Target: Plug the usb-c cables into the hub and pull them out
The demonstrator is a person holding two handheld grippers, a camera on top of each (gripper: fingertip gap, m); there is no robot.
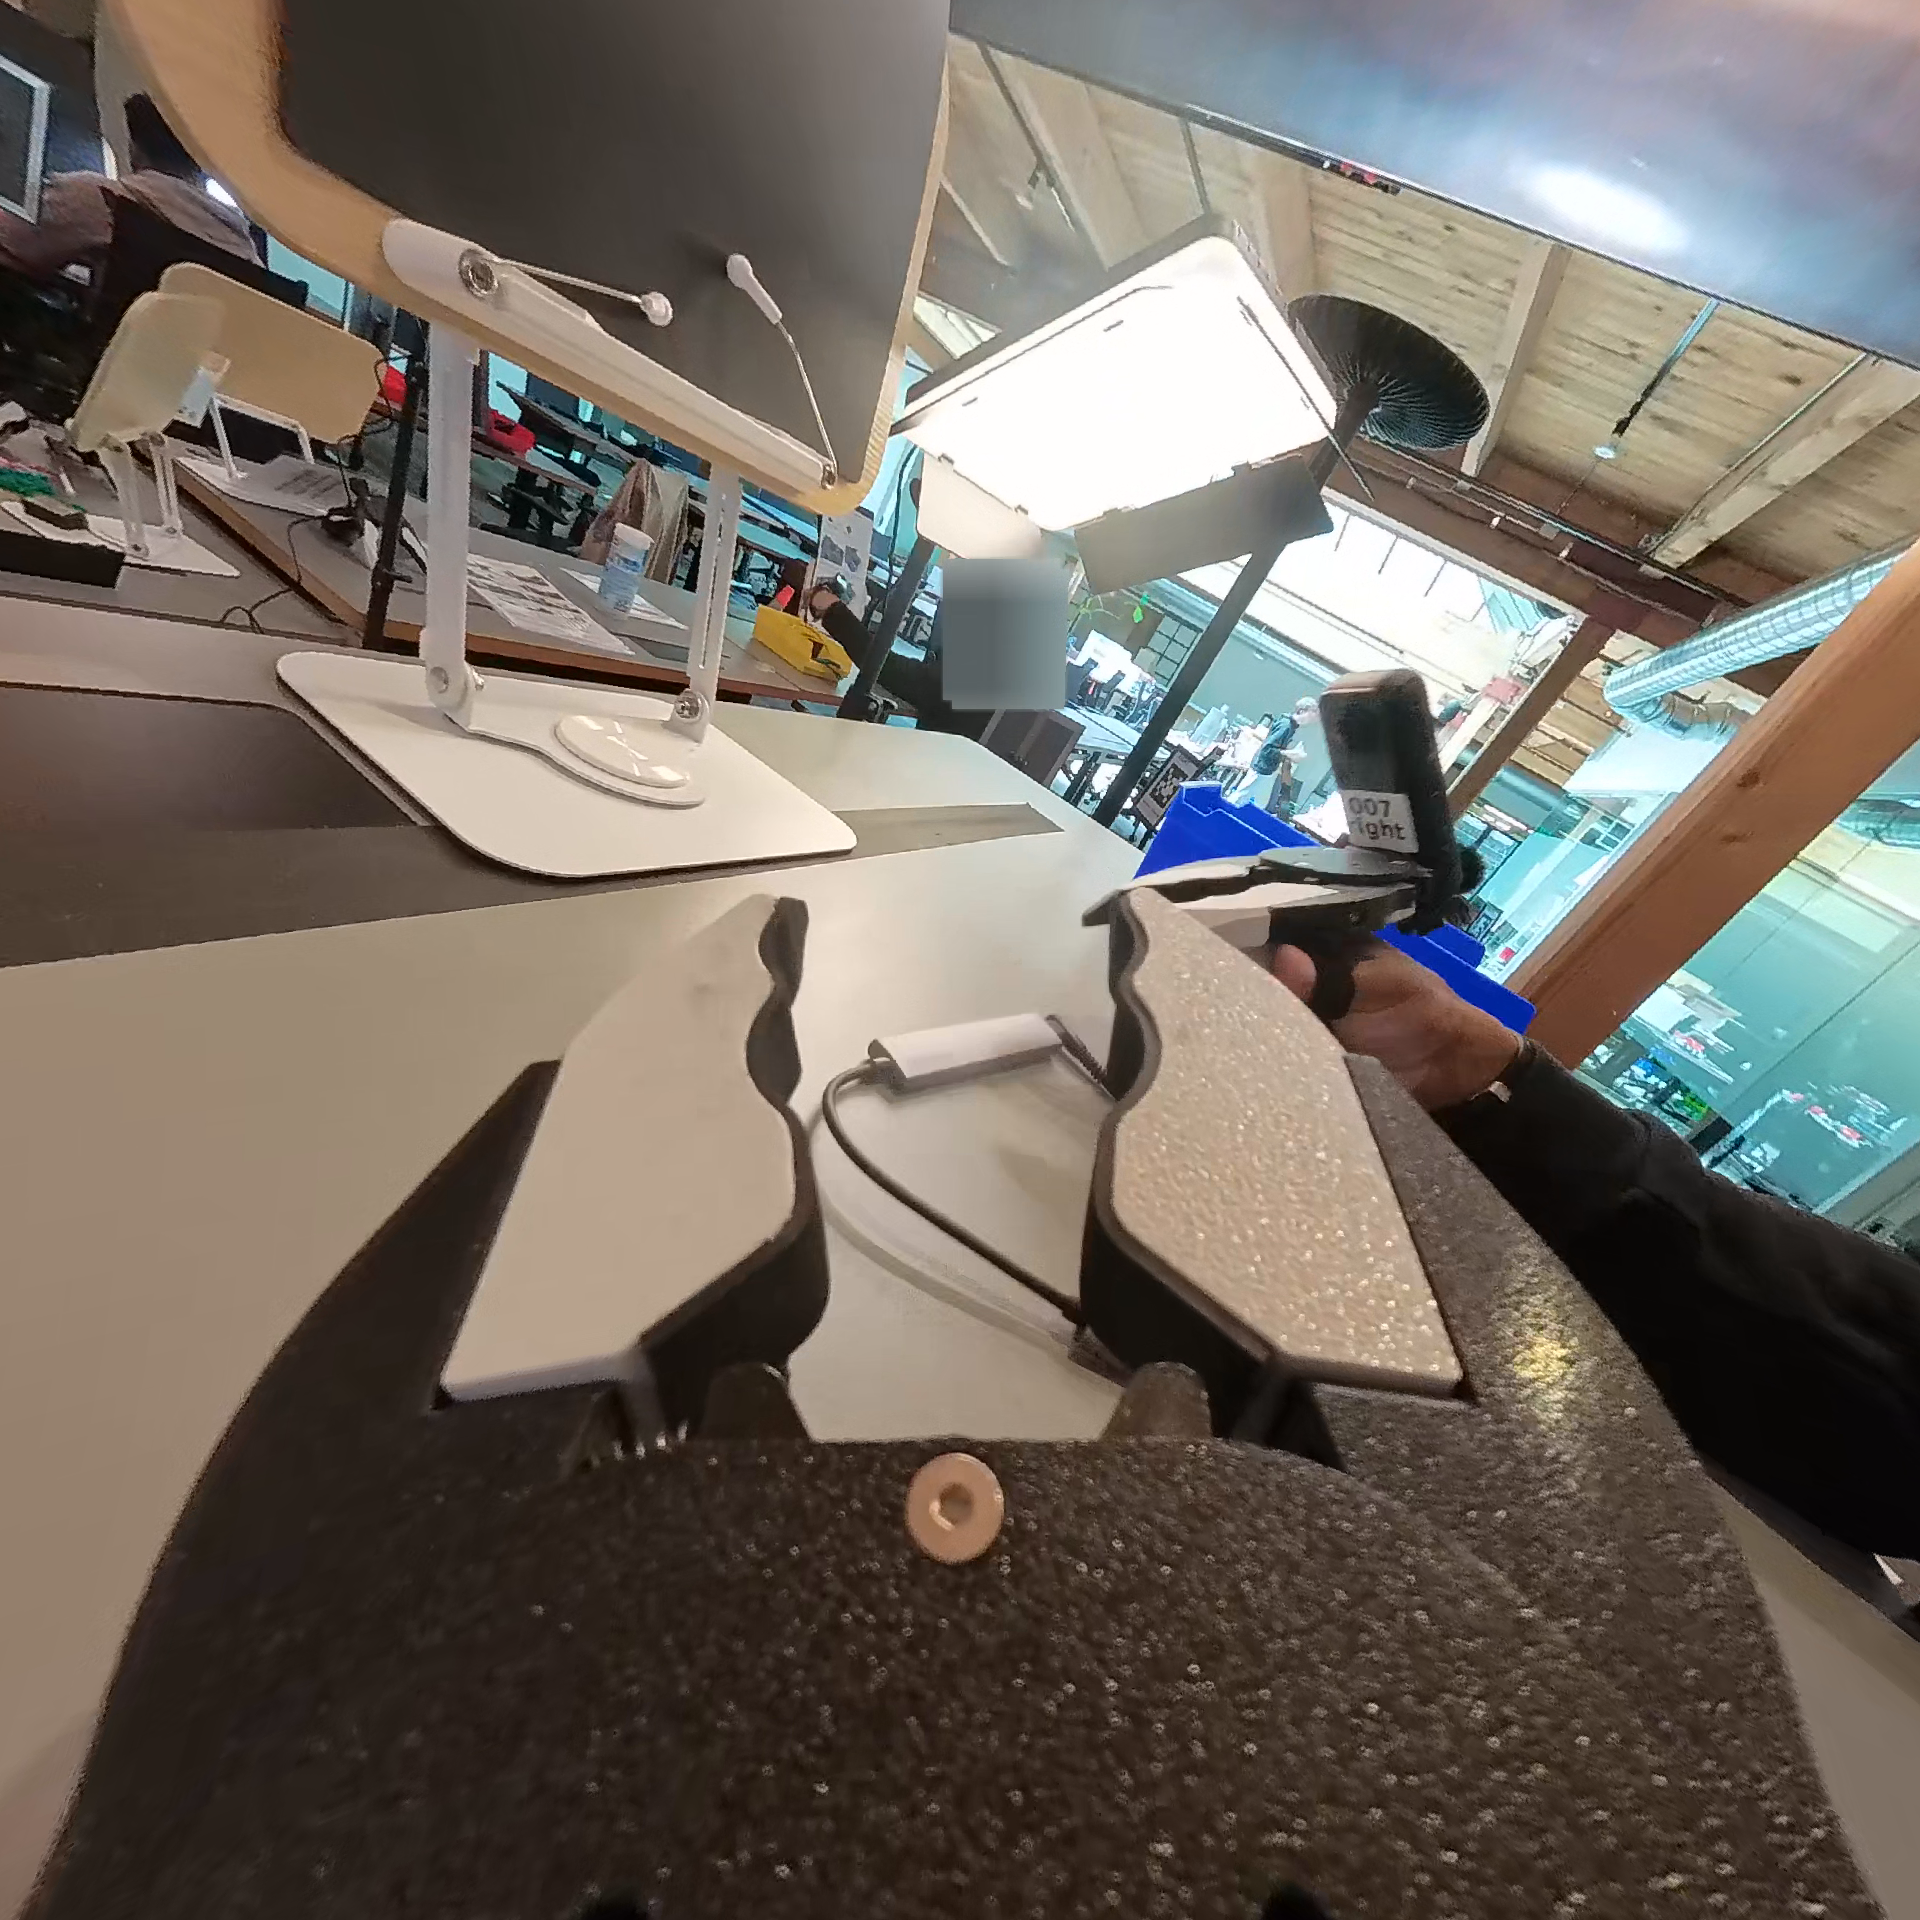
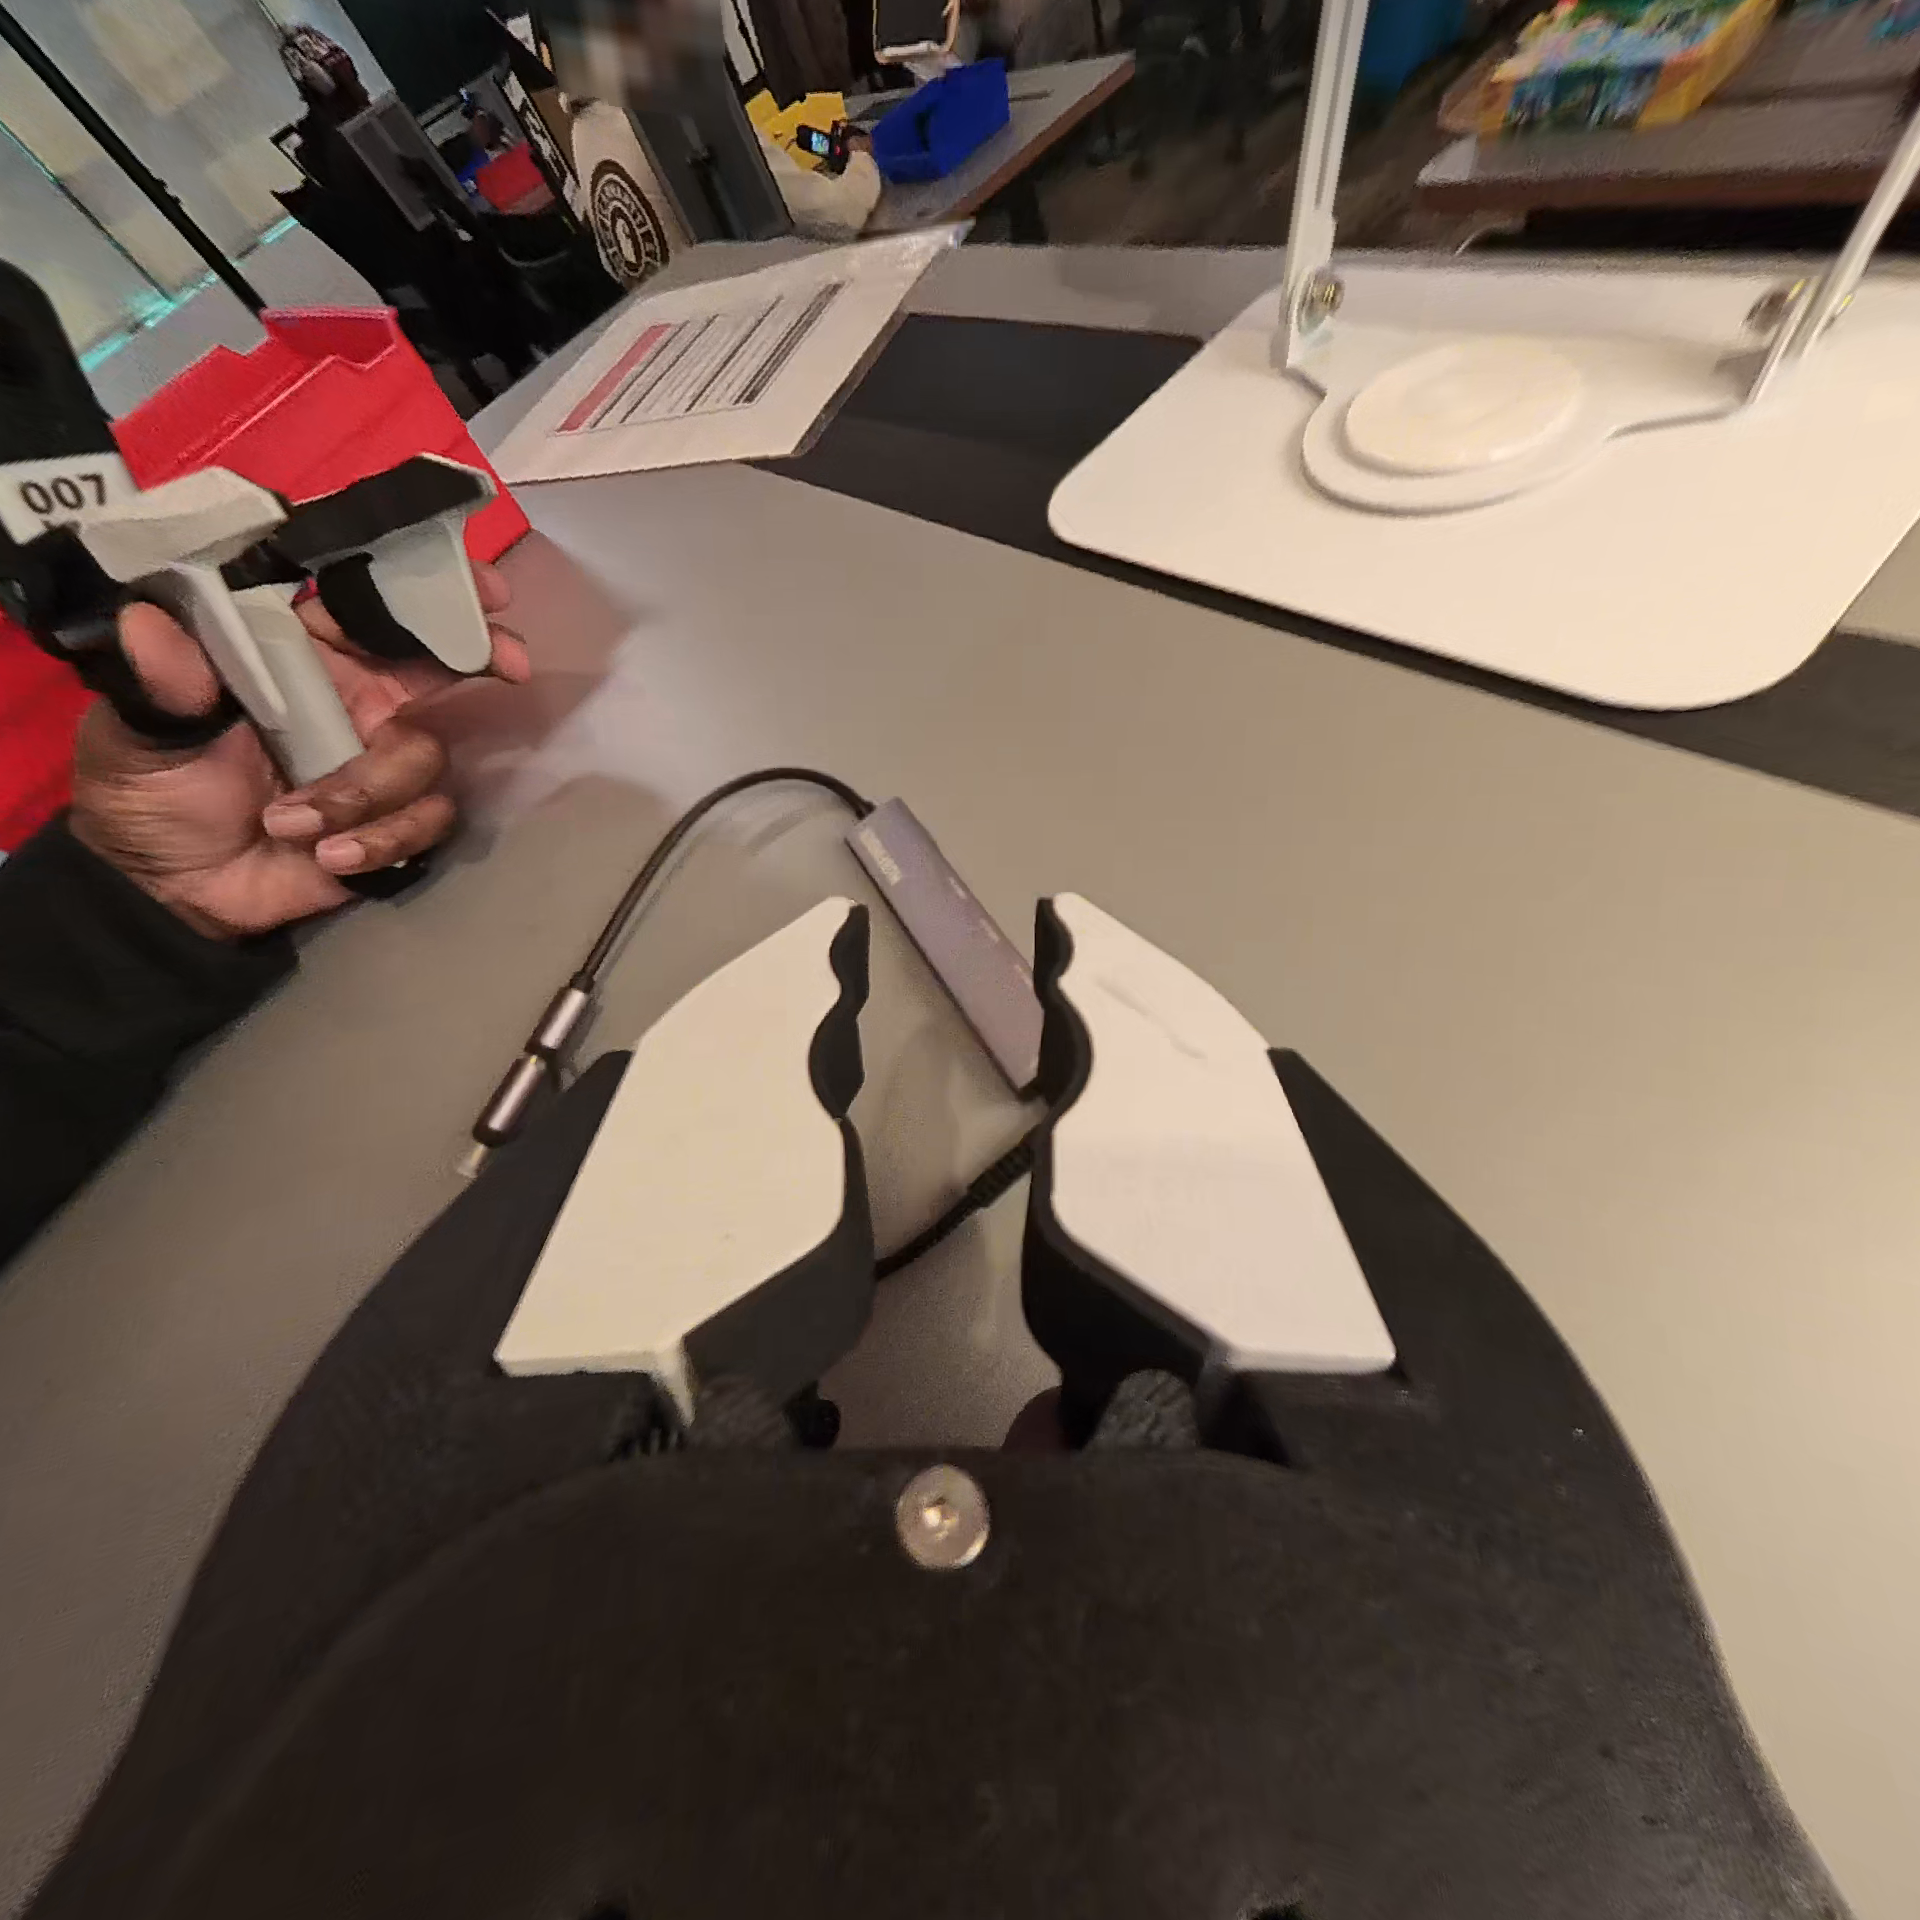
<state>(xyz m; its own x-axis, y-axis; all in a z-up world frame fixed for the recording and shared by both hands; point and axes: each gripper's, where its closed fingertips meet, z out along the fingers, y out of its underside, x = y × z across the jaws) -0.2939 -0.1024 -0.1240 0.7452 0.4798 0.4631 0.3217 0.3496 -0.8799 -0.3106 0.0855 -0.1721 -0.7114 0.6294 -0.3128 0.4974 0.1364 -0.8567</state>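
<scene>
Close to you, your right gripper [image 2: 948, 925] has its jaws wide apart over the grey surface [image 2: 1351, 935], and they hold nothing. The thin grey hub [image 2: 951, 930] lies flat on the surface between the two tips, with its near end right next to the right-side finger, though you cannot tell if they touch. A braided cable [image 2: 956, 1205] comes out of the hub's near end and runs down between the fingers. From the hub's far end a short black cable [image 2: 675, 862] bends round to the left and comes back to you, and its metal plug [image 2: 535, 1060] lies on the surface just beside the left-side finger. Your left gripper [image 1: 951, 925] also has its jaws wide apart with nothing in them. In the left wrist view the hub [image 1: 966, 1049] lies a little ahead between the tips, and its black cable [image 1: 914, 1205] curls back under the right-side finger. Farther off in that view your right hand [image 1: 1403, 1023] holds the other gripper just past the hub. In the right wrist view your left hand [image 2: 260, 790] holds its gripper up off the surface, well to the left of the hub. Behind that hand is a red bin [image 2: 312, 405]. Farther back a white stand [image 2: 1455, 499] sits on a dark mat [image 2: 997, 416], and a sheet of paper [image 2: 727, 353] lies to its left. A blue bin [image 1: 1247, 831] sits behind the right gripper in the left wrist view.
</scene>
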